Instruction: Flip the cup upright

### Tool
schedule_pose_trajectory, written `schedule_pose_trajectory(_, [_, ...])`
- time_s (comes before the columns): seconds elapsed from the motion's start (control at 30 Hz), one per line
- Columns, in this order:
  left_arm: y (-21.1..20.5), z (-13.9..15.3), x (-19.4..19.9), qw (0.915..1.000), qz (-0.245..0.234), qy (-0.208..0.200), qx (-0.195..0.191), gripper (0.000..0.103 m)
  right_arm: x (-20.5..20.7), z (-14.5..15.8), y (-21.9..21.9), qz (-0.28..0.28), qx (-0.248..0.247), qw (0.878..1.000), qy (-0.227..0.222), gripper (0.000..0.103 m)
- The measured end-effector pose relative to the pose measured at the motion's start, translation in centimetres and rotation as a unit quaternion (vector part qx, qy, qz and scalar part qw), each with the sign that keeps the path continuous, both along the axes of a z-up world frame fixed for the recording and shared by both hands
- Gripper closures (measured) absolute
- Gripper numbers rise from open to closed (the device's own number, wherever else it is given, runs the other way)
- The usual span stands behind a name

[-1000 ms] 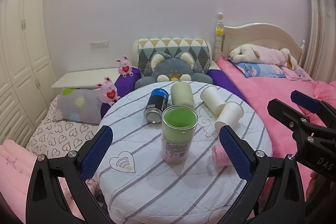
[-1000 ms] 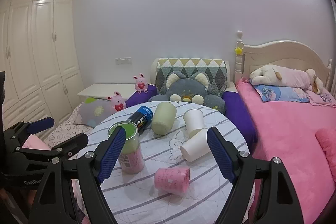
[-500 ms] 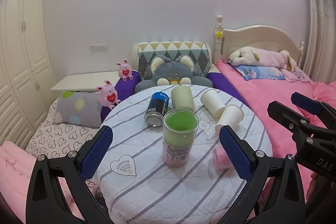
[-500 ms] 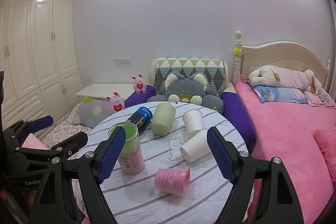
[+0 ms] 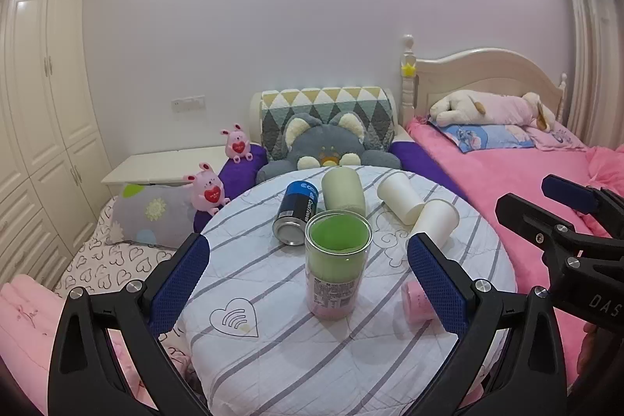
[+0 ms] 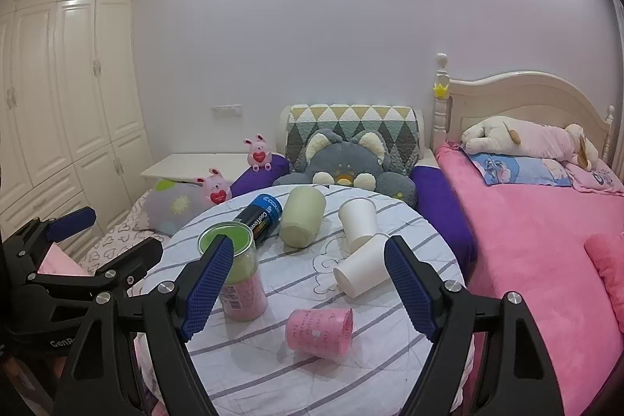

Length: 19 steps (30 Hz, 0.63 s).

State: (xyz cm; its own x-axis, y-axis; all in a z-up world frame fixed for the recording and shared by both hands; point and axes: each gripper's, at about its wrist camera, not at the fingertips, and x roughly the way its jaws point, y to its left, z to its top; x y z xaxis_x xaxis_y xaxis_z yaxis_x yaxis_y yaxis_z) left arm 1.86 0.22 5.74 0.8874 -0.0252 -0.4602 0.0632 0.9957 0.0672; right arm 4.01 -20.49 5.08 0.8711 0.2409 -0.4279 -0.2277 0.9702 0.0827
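Note:
A round table (image 5: 296, 369) with a striped cloth holds several cups. A pink cup (image 6: 319, 333) lies on its side at the front; it also shows in the left wrist view (image 5: 414, 303), partly behind a finger. Two white paper cups (image 6: 362, 268) (image 6: 358, 225) lie on their sides, as do a pale green cup (image 6: 302, 216) and a blue can (image 6: 262, 217). A clear cup with green and pink inside (image 5: 337, 271) stands upright. My left gripper (image 5: 308, 283) is open and empty, in front of the upright cup. My right gripper (image 6: 308, 295) is open and empty, above the pink cup.
A pink bed (image 6: 546, 240) lies to the right of the table. A grey cat cushion (image 6: 347, 170) and pink plush toys (image 6: 216, 188) sit behind it. White wardrobes (image 6: 58, 96) line the left wall.
Both views have shifted slightly; the table and cups sit a little lower and closer in the left wrist view. No cup has moved and both grippers stay open.

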Motion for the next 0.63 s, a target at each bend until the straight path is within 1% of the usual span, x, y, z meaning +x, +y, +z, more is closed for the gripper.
schedule_pose_trajectory(0.63, [1.4, -1.4, 1.0, 0.9997, 0.008, 0.020, -0.007, 0.000, 1.7, -1.4, 0.6, 0.006, -0.002, 1.000, 0.019, 0.022])
